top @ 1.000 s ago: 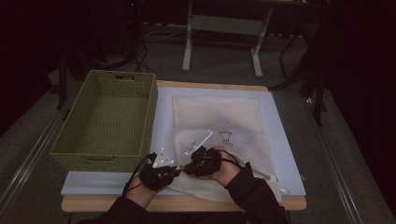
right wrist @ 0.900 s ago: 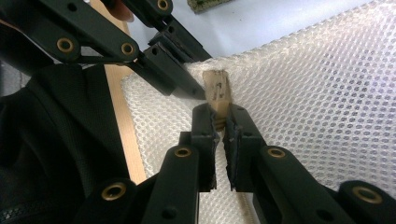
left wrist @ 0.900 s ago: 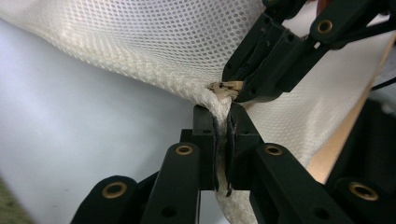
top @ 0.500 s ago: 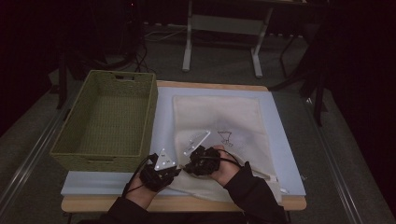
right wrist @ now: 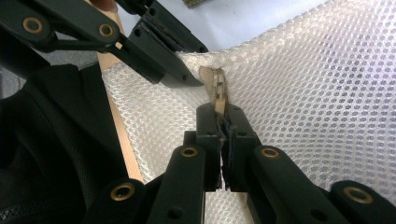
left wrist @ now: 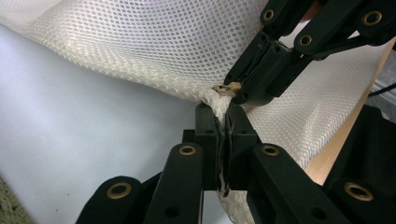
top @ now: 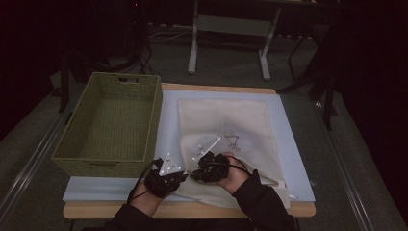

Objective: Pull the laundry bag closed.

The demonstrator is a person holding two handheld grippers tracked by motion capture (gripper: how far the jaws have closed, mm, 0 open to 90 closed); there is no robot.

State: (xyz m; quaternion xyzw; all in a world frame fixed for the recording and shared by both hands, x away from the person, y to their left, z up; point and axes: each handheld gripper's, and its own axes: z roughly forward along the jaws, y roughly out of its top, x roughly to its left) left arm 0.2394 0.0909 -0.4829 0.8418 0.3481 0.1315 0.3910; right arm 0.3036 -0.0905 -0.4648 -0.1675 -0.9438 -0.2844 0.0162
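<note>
A white mesh bag (top: pixel 231 125) lies flat on a pale blue mat (top: pixel 168 115). Both grippers meet at its front left corner. My left gripper (left wrist: pixel 223 116) is shut on a pinch of the mesh (left wrist: pixel 154 51) at that corner. My right gripper (right wrist: pixel 223 116) is shut on the bag's tan zipper pull (right wrist: pixel 215 86), right beside it. In the high view the left gripper (top: pixel 185 175) and the right gripper (top: pixel 193 174) point at each other, tips almost touching. The left gripper view shows the right gripper (left wrist: pixel 238 91) coming in from the upper right with the pull (left wrist: pixel 226 87) between its jaws.
A green woven basket (top: pixel 113 120) stands empty on the left of the table, its long side against the mat. The table's wooden front edge (top: pixel 192 210) runs just under the person's hands. Metal frame legs (top: pixel 195 43) stand on the floor beyond the table.
</note>
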